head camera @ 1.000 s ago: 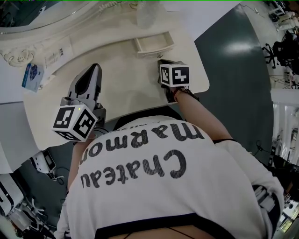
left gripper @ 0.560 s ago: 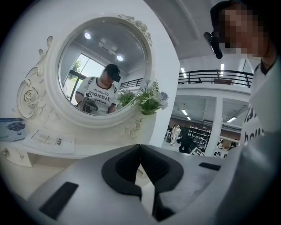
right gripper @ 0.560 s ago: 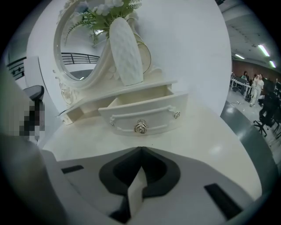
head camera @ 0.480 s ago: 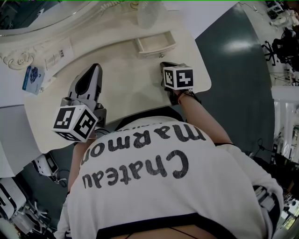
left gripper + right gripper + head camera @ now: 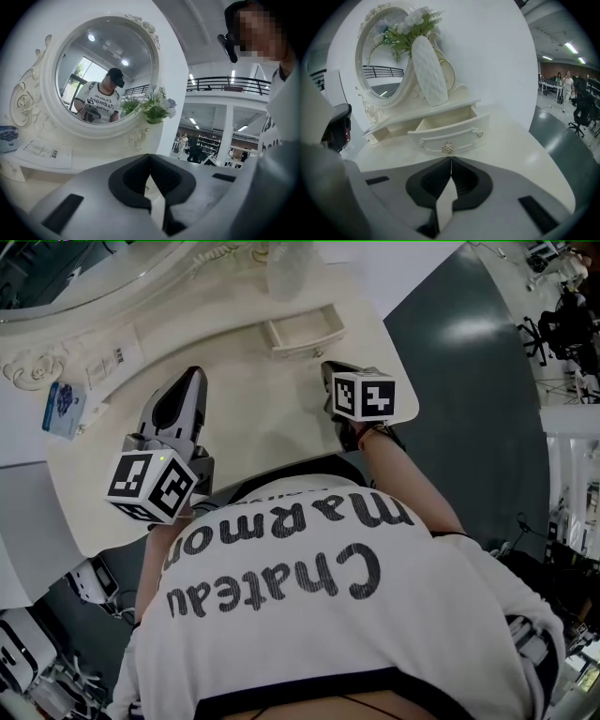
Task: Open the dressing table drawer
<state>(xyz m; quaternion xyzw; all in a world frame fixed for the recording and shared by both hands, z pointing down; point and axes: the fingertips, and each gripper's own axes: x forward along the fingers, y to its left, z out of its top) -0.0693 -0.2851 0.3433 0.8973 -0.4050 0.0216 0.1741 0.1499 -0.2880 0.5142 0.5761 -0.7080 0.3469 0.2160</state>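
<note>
The small cream drawer [image 5: 302, 334] of the dressing table stands pulled out, and its inside shows in the right gripper view. Its front [image 5: 454, 133] carries a round gold knob [image 5: 448, 147]. My right gripper [image 5: 451, 160] is shut on nothing, tilted down, just short of that knob and apart from it. In the head view the right gripper [image 5: 328, 367] sits close below the drawer. My left gripper [image 5: 191, 376] hovers over the tabletop to the left, shut and empty. In its own view the left gripper [image 5: 150, 156] faces the round mirror [image 5: 103, 75].
A white vase [image 5: 429, 70] with flowers stands on the shelf above the drawer. A blue card [image 5: 64, 404] lies at the table's far left. The tabletop [image 5: 262, 418] ends at a curved edge [image 5: 411, 381] right of the right gripper, with dark floor beyond.
The right gripper has rolled a little. Both grippers and the drawer otherwise stay where they were.
</note>
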